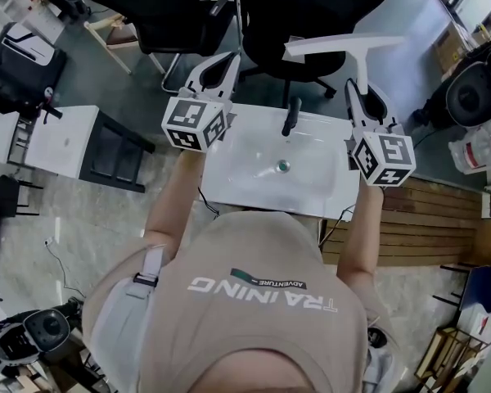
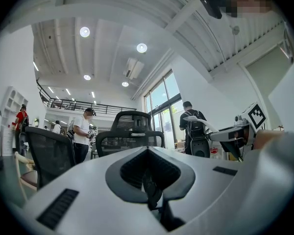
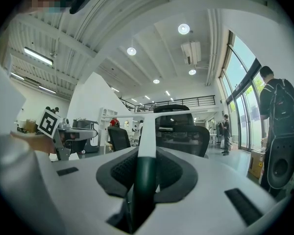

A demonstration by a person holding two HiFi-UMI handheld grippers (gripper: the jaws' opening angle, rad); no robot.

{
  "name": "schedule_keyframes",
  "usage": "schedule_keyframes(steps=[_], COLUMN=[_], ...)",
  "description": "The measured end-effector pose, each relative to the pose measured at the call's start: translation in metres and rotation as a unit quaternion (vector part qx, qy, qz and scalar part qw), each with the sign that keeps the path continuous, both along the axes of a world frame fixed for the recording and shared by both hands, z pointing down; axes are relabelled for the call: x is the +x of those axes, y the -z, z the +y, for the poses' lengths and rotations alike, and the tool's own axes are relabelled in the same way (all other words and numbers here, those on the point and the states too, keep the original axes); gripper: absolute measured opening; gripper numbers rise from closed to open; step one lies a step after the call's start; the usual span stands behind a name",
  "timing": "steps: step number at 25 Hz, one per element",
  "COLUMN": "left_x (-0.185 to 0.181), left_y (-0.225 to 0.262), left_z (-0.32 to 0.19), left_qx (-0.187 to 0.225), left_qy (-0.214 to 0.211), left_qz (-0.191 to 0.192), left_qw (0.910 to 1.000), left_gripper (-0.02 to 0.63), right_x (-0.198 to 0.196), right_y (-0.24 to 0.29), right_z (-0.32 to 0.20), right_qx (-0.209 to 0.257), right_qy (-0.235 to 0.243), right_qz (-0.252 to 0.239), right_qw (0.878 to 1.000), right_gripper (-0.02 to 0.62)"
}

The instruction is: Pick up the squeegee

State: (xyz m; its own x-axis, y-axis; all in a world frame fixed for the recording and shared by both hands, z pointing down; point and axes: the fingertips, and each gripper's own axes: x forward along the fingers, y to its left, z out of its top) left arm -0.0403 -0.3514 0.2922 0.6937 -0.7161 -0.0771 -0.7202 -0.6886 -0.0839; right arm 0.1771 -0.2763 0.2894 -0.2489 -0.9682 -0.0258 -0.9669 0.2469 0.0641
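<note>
The right gripper's [image 1: 353, 95] jaws clamp the squeegee [image 3: 147, 146], handle end hidden; the left gripper's [image 2: 151, 192] jaws sit together.

squeegee [image 3: 147, 131] handle btm hidden in right gripper [image 1: 353, 88] jaws, sink [image 1: 237, 188] front edge under person [image 1: 254, 309]

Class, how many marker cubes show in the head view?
2: one cube on the left gripper, over the sink's left corner; one on the right gripper, by its right edge.

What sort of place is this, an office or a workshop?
Probably a large open-plan office or lab used for testing: black office chairs, a mezzanine railing under a high ceiling, tall windows, and a freestanding white washbasin.
</note>
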Motion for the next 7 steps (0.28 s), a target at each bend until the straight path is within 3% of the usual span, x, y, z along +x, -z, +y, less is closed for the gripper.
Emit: schedule_keyframes(steps=[7], left_x=[-0.0008], left_y=[0.0011], left_z=[0.0018], left_qx=[0.001], left_qy=[-0.002], left_qz=[0.002], left_qw=[1.0000], left_gripper=[0.012], right_x=[-0.0018], right_y=[0.0004], right_z=[0.0022], right_qx=[0.000], right_qy=[-0.001], right_qz=[0.001], right_qw=[1.000], right_gripper=[0.087])
